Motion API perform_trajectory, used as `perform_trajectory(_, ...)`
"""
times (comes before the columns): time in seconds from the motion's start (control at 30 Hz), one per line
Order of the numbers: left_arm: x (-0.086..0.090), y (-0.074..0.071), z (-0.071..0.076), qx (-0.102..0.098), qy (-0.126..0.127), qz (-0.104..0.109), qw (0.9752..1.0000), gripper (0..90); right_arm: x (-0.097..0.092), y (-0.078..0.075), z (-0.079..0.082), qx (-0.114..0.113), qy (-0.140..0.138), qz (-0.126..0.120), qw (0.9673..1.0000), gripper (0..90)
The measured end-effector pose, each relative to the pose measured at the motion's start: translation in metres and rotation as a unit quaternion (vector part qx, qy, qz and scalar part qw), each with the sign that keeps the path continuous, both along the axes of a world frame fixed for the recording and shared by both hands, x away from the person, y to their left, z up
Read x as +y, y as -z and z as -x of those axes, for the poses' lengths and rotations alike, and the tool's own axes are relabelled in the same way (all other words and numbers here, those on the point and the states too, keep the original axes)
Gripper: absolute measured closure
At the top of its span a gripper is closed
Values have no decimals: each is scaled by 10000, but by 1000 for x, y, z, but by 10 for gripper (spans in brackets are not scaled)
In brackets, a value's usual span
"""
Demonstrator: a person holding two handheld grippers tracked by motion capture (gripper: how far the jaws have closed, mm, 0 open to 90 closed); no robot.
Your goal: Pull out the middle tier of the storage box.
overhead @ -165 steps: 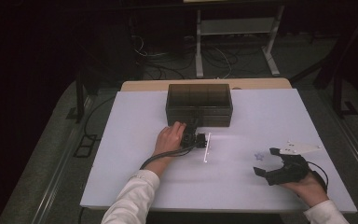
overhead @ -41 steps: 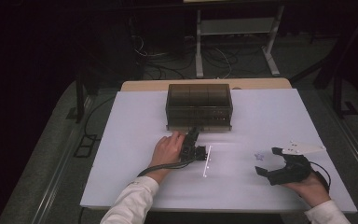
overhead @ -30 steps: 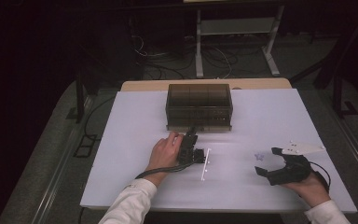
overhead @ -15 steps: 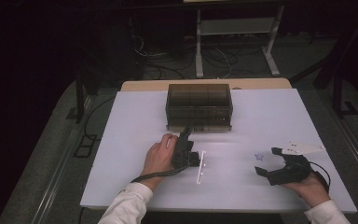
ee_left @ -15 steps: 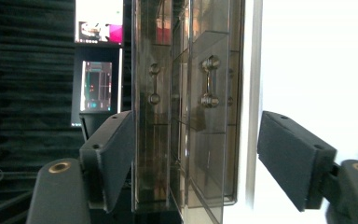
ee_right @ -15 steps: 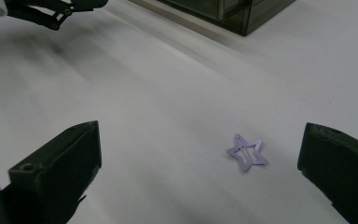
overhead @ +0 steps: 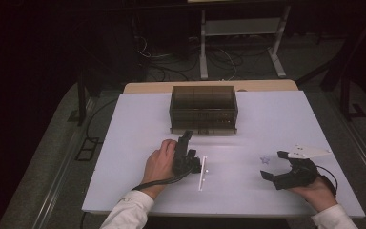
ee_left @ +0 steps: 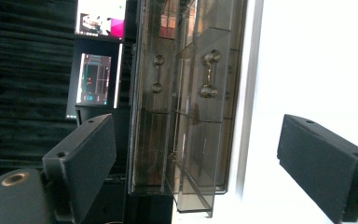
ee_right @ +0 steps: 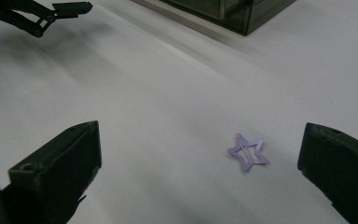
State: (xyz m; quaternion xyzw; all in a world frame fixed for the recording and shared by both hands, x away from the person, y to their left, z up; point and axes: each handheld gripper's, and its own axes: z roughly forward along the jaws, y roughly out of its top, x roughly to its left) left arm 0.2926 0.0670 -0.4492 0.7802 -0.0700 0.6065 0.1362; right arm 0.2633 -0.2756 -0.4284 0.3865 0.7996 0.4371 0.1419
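Smoked-plastic drawer box stands at the far middle of the white table, its front facing the person; in the left gripper view its lower drawer stands pulled slightly out of the frame, two metal bar handles on the fronts, the nearer one well lit. Left gripper sits just short of the box front, aimed at it; its jaws have just been opening and now stand wide with nothing between them, box and handles a little way off beyond the pads. Judged step: the drawer looks freshly let go, so the opening is done or nearly so, and the item is yet to be fetched. A thin white stick lies just right of the left gripper. Purple star-shaped clip lies flat on the table, in front of the right gripper and between its lines of reach but apart from both pads; those jaws gape wide, empty, hand resting on the table. Next move probably calls for the right gripper to come down over the flat clip and pinch it by an edge, hard since it lies so thin. Count: one box, two handles seen, one star clip, one stick, two grippers
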Motion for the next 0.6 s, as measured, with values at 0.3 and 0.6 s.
perform_trajectory(0.3,1,1,-4,-25,-115,163,9998,0,1,1,0,-2,-7,15,10000,0)
perform_trajectory(0.6,-2,2,-2,120,-36,296,9995,5,1,0,0,0,-7,21,10000,0)
